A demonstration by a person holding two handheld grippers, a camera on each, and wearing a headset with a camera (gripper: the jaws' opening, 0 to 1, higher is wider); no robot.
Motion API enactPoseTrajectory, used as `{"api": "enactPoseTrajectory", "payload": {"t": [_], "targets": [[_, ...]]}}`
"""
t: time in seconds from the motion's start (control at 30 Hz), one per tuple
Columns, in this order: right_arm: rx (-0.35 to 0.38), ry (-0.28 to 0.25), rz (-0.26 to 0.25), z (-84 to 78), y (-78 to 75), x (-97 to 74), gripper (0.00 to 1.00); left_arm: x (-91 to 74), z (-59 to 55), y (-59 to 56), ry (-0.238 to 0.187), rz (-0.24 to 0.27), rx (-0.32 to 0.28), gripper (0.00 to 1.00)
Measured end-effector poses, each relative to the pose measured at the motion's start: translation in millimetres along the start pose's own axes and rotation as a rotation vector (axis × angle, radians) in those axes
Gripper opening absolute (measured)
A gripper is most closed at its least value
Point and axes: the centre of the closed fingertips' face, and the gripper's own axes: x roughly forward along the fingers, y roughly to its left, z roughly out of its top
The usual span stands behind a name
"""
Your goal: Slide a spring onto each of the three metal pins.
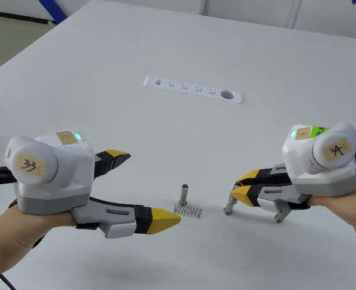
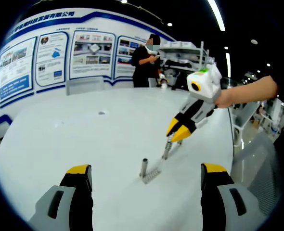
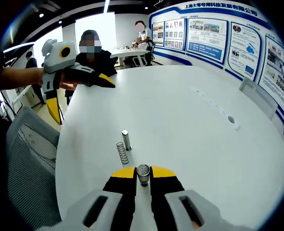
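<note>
Spring, small coil of bright steel wire [image 3: 142, 174]: pinched between the yellow-tipped tongs of the right gripper [image 1: 237, 188], which are closed on its upper end. In the head view the coil appears to stand over a pin on the matte white tabletop [image 1: 105, 90]. The grip likely steadies it while it seats.

Second sprung pin [image 1: 279, 214]: upright at 3 o'clock of the first, partly under the gripper body. Judged finished.

Bare metal pin [image 1: 183, 195]: short, smooth grey cylinder, upright near the middle of the tabletop, with no coil on it.

Loose spring [image 1: 188, 211]: lying on its side at 5 o'clock of that pin's foot, touching it or just beside it. Presumably laid close for pick-up.

Left gripper [image 1: 145, 187]: tongs wide apart and empty, at 9 o'clock of the bare pin, seemingly poised for that coil.

White power strip [image 1: 193, 89]: flat plastic bar at 12 o'clock, well apart from the work.
</note>
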Motion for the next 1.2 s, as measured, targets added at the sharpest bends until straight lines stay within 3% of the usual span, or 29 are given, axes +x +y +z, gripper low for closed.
{"api": "enactPoseTrajectory", "payload": {"t": [0.2, 0.6, 0.83, 0.97, 1.07, 1.2], "targets": [[0.012, 0.016, 0.005, -7.0, 0.5, 9.4, 0.12, 0.1, -5.8, 1.5, 0.016, 0.0, 0.005, 0.95], [0.026, 0.038, -0.004, -20.2, 0.9, 18.7, 0.12, -4.7, -5.2, 1.3, 0.015, 0.004, -0.002, 0.95], [-0.005, 0.048, -0.005, -22.9, 0.0, 21.6, 0.12, -6.5, -3.1, 3.2, 0.014, 0.01, -0.001, 0.95], [-0.032, 0.08, -0.007, -29.8, 0.5, 23.3, 0.12, -6.8, -3.6, 2.7, 0.015, 0.01, -0.001, 0.95], [-0.035, 0.08, -0.008, -30.2, 0.5, 22.0, 0.12, -7.5, -5.3, 1.9, 0.024, 0.009, 0.006, 0.95], [-0.003, 0.04, -0.018, -20.3, -3.6, 15.1, 0.16, -8.9, -4.8, 1.2, 0.022, 0.009, 0.005, 0.95]]}}
